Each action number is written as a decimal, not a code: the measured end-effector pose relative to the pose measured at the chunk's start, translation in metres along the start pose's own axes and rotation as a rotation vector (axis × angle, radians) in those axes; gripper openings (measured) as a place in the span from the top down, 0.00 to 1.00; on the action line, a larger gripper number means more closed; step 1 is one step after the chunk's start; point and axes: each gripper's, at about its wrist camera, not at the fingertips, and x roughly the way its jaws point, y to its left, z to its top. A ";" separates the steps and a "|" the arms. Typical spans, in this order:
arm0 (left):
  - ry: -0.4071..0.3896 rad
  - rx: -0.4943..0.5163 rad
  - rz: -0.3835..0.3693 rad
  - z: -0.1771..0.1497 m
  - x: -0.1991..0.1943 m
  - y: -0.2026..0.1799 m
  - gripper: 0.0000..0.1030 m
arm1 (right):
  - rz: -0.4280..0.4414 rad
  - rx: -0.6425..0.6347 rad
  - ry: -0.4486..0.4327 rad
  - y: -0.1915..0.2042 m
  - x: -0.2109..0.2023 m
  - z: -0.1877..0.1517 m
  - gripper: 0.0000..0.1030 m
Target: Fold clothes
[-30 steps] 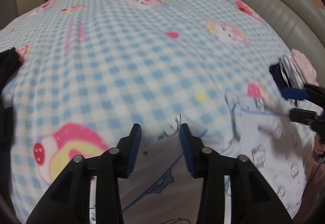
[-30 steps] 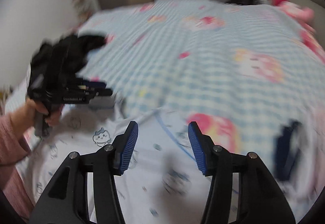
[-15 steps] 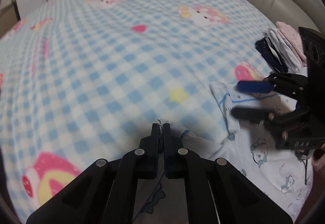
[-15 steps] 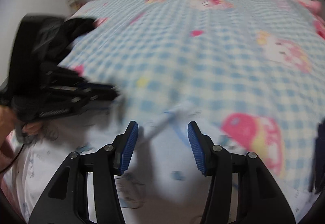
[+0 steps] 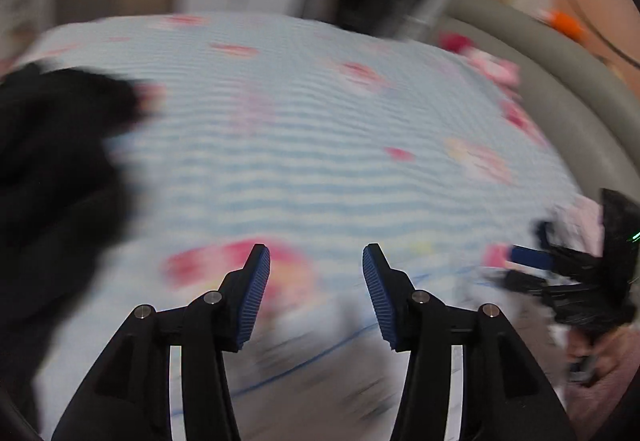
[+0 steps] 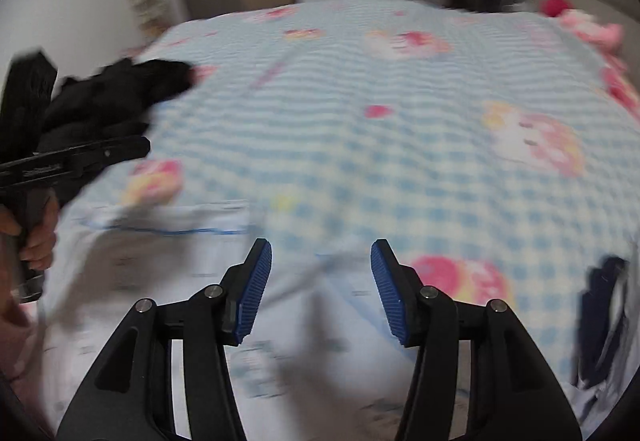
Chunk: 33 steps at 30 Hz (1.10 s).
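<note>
Right wrist: white garment [image 6: 168, 281] under spread fingers [image 6: 256, 281].

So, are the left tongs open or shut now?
Open. In the left wrist view the left tongs show a wide gap between the two blue pads, with nothing held; the white garment lies below.

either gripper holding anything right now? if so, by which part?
Nothing held. The left gripper and right gripper are both open, with only the white garment lying on the bed below them.

Bedsheet [image 6: 360, 145] – blue-white check; garment [image 6: 160, 281] – white.
</note>
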 end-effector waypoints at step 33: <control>0.148 -0.081 -0.135 -0.093 -0.063 0.005 0.75 | 0.103 -0.015 0.095 0.055 0.008 0.016 0.72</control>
